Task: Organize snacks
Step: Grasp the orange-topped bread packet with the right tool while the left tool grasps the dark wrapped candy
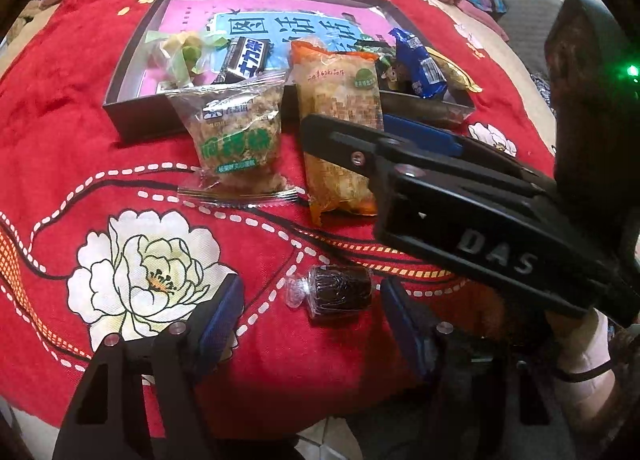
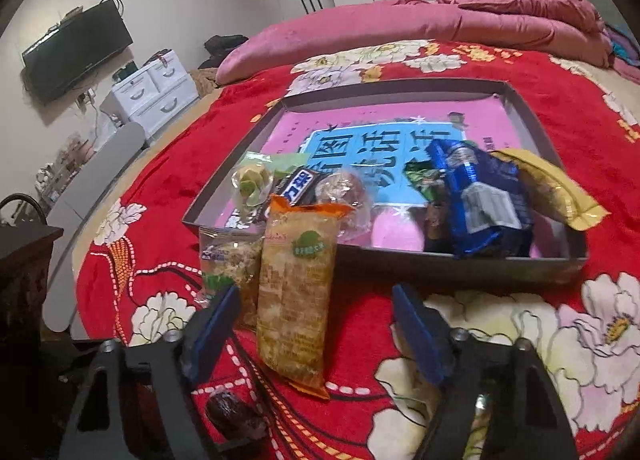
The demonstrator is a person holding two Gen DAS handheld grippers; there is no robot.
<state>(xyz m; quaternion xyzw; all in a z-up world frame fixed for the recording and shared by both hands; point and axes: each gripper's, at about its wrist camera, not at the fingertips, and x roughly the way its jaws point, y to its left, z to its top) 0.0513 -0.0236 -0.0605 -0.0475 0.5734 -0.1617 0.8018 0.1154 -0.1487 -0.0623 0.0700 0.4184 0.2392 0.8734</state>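
Low over the red floral blanket [image 1: 80, 148], before the shallow box [image 2: 516, 260], the right gripper [image 2: 316, 324] reaches level, jaws wide around the orange snack pack [image 2: 296, 300], not gripping; the left gripper [image 1: 312, 324] hovers wide open, empty, above the dark wrapped candy [image 1: 340, 288].

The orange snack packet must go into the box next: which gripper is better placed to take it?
Right. The right gripper is open, its jaws on either side of the orange snack packet. The left gripper is open around the dark wrapped candy, nearer the camera.
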